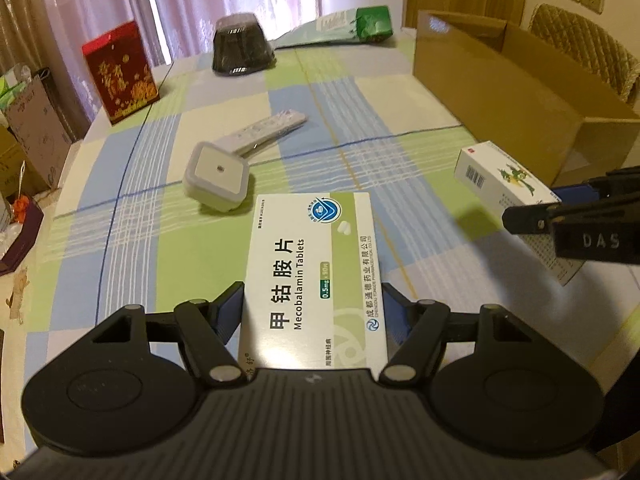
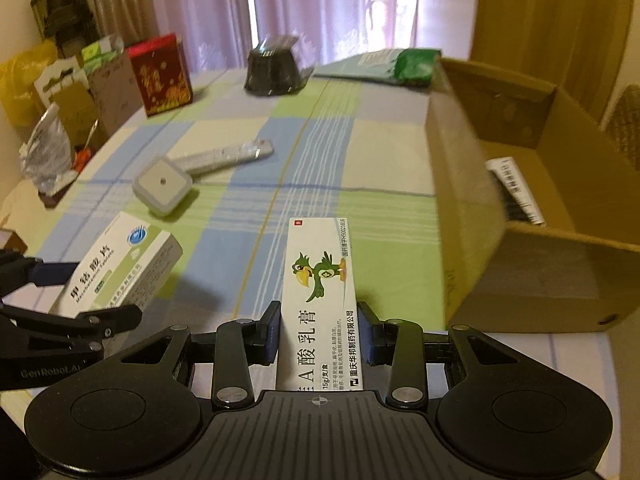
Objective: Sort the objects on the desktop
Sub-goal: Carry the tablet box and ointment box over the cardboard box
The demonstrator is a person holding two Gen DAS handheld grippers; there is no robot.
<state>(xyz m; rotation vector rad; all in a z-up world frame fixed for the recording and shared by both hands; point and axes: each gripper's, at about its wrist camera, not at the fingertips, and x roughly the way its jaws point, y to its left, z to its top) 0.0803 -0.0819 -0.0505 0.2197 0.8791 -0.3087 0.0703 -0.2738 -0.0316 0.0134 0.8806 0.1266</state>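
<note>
the left gripper (image 1: 312,308) is closed partway, its blue pads pressed to the two long sides of a flat mecobalamin tablets box (image 1: 316,276), white glossy card with pale green bands, held level above the table. the right gripper (image 2: 319,334) is narrowed further, clamping a slimmer ointment box (image 2: 320,292), white card printed with a green cartoon bird, also lifted off the cloth. each boxed item shows in the other camera too: the ointment box (image 1: 508,184) at the right edge of the left view, the tablets box (image 2: 120,264) at the lower left of the right view.

under both lies a checked tablecloth (image 1: 360,120) in soft blue, green and cream squares. on it rest a rounded square white night light (image 1: 218,180) with a small dark centre dot, touching a long pale remote control (image 1: 268,128) in shiny wrap. further back stand a red and gold gift bag (image 1: 120,72), a dark tapered container in clear film (image 1: 242,44) and a green and white pouch (image 1: 344,26). to the right is an open brown cardboard box (image 2: 460,200), matte and plain, with a printed white packet (image 2: 516,190) lying inside.
</note>
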